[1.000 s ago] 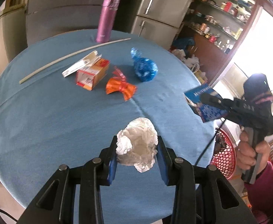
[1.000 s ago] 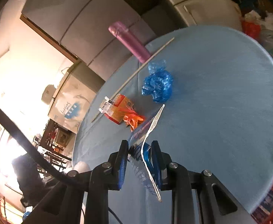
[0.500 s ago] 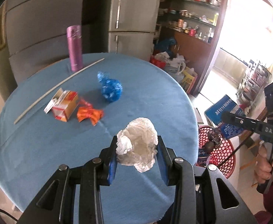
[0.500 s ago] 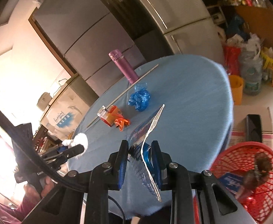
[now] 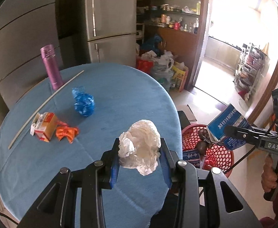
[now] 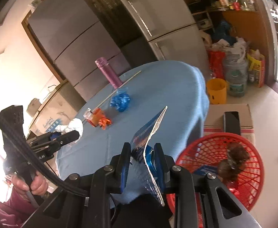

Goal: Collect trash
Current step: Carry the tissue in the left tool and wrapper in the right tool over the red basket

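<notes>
My left gripper (image 5: 139, 152) is shut on a crumpled white paper ball (image 5: 140, 144), held above the near right part of the round blue table (image 5: 120, 95). My right gripper (image 6: 142, 155) is shut on a flattened blue package (image 6: 150, 133); in the left wrist view this blue package (image 5: 226, 129) hangs over the red mesh basket (image 5: 220, 152) on the floor. The basket (image 6: 233, 167) holds a few dark and blue items. On the table lie a blue wrapper (image 5: 83, 104), an orange wrapper (image 5: 66, 133) and a small orange carton (image 5: 44, 126).
A purple flask (image 5: 51, 66) and a long white stick (image 5: 44, 102) are at the table's far side. A cardboard box with a phone (image 6: 231, 119), a yellow bucket (image 6: 216, 91) and bags stand on the floor by the fridge (image 5: 108, 24).
Both grippers pulled back and swung right, off the table's edge. The blue package went from above the table to above the red basket. Both grips are unchanged.
</notes>
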`<state>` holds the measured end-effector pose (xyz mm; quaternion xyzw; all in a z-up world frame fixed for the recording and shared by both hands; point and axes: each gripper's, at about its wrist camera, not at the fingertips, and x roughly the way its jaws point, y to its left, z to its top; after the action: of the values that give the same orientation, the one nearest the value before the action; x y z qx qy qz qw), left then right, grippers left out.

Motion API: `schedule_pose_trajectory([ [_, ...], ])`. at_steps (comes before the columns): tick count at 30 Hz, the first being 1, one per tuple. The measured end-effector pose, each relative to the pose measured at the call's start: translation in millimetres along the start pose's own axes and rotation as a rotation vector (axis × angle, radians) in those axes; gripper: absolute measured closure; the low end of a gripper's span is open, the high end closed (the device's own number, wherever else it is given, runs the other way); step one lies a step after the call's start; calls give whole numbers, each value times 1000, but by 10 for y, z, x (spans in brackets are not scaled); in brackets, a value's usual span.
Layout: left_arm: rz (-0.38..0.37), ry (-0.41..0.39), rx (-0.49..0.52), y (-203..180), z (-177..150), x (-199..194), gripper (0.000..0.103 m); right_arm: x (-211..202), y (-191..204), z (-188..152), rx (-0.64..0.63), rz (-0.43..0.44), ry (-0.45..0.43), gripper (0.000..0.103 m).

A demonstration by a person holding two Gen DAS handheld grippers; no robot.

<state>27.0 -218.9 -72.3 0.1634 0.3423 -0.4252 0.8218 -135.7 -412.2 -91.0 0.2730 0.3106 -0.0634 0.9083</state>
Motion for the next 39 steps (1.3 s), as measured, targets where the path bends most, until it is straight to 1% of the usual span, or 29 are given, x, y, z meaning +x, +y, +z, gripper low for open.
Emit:
schedule_pose_trajectory([
  [5,-4,10,26,-179,60,86,64,-180,-163,-24,24,-35,-32,76],
  [9,5,20,53,-306,92,147,64,-344,-293,-3,46,-65,-78,76],
  [13,1,23,87,-449,138,194,64,-411,-400,19,73,-82,-99,76],
  [15,-5,24,100,-503,151,213,64,-399,-437,13,75,-104,-96,76],
  [22,-22,36,143,-690,198,300,64,-357,-554,-35,90,-131,-83,75],
  [31,-47,68,203,-944,213,497,64,-372,-806,-80,154,-142,-80,75],
  [39,-55,101,240,-1098,203,669,64,-307,-978,-128,197,-143,-59,75],
])
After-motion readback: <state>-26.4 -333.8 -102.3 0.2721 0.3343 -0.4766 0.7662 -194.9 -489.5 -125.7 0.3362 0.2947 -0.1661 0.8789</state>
